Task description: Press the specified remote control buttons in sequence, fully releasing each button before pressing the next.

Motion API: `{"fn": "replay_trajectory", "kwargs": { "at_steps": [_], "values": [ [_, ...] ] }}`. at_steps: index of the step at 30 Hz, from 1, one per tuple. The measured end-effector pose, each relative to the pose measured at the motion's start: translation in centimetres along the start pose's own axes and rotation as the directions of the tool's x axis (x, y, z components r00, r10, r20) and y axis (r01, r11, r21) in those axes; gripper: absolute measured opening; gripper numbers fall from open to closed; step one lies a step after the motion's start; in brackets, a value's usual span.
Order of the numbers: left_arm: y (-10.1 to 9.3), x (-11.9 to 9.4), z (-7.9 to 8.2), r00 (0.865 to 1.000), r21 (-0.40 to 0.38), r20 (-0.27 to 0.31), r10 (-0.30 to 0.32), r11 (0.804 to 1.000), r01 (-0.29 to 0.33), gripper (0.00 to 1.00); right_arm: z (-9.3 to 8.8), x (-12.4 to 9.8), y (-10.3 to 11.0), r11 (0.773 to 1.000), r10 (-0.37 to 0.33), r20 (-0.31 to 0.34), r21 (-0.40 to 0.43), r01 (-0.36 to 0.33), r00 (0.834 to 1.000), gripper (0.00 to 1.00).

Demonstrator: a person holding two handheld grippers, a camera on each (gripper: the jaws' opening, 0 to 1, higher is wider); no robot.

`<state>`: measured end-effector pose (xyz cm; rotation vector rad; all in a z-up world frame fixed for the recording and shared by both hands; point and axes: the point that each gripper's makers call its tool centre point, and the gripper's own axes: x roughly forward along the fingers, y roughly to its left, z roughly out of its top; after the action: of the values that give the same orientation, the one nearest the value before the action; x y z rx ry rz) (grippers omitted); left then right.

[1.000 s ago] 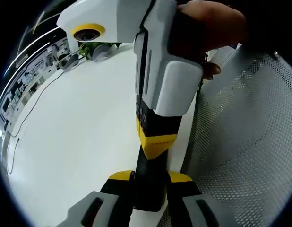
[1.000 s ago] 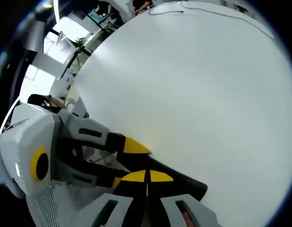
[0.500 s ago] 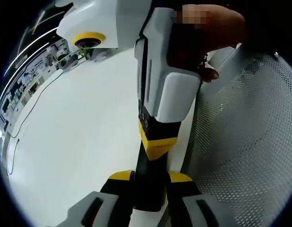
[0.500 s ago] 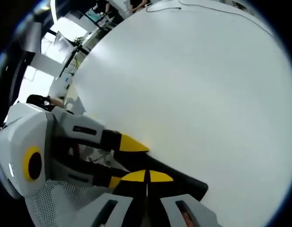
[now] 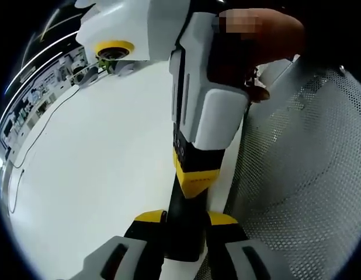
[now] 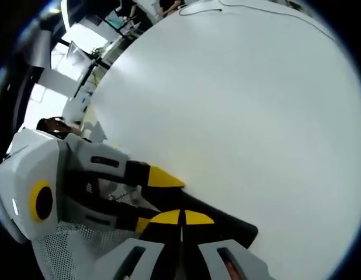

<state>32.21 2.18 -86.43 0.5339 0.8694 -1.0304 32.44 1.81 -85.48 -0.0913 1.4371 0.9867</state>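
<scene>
In the left gripper view the left tool grips the near end of a slim black remote control, its yellow-tipped jaws closed on either side of the body, so the remote runs straight ahead from this tool along the right-hand edge of the white worktop. The right tool comes down from above and ahead, its yellow tips meeting on the remote's upper face just beyond the left tool's jaws; a hand holds its grey and white shell. To do this press well, I judge the left tool should hold the remote steady and level while the right tool pushes straight down on one key only, then lifts fully clear before going to the next. The keys themselves are hidden under the tips. To the right of the tools lies a grey perforated metal surface, dotted with fine holes; the worktop is smooth and matte, with a thin cable trailing across its far left. In the right gripper view the right tool has its yellow tips together, closed with nothing between them, resting on the remote control, whose dark, flat end juts to the right of the tips. The left tool reaches in from the left, its glossy yellow fingers against the remote's side.
</scene>
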Motion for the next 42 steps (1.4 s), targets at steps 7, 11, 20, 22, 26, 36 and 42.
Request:
{"fn": "replay_trajectory", "kwargs": {
  "at_steps": [7, 11, 20, 22, 26, 36, 42],
  "values": [
    [0.0, 0.0, 0.0, 1.0, -0.001, 0.0, 0.002, 1.0, -0.002, 0.26, 0.0, -0.1, 0.1, 1.0, -0.013, 0.008, -0.012, 0.013, 1.0, 0.0],
    [0.0, 0.0, 0.0, 1.0, -0.001, 0.0, 0.002, 1.0, -0.002, 0.26, 0.2, -0.1, 0.2, 1.0, -0.007, 0.017, -0.018, 0.007, 1.0, 0.0],
    [0.0, 0.0, 0.0, 1.0, 0.006, -0.002, -0.003, 1.0, 0.003, 0.26, 0.6, 0.4, 1.2, 0.999, 0.046, 0.028, -0.019, -0.046, 0.999, 0.0],
    [0.0, 0.0, 0.1, 1.0, 0.008, -0.002, -0.005, 1.0, 0.005, 0.26, 0.2, 0.6, 0.5, 0.999, 0.01, 0.005, -0.035, -0.01, 1.0, 0.0],
    [0.0, 0.1, 0.1, 1.0, 0.01, -0.006, -0.006, 1.0, 0.006, 0.26, 0.2, 0.5, 0.9, 0.999, 0.027, 0.012, -0.041, -0.027, 1.0, 0.0],
    [0.0, 0.1, 0.1, 1.0, 0.019, -0.013, -0.01, 1.0, 0.01, 0.26, 0.6, 0.7, 0.7, 0.999, -0.004, 0.028, -0.037, 0.005, 1.0, 0.0],
    [0.0, 0.1, 0.2, 1.0, 0.014, -0.009, -0.007, 1.0, 0.007, 0.27, 0.6, 0.7, 0.9, 0.998, -0.034, 0.026, -0.047, 0.035, 0.999, 0.0]
  ]
}}
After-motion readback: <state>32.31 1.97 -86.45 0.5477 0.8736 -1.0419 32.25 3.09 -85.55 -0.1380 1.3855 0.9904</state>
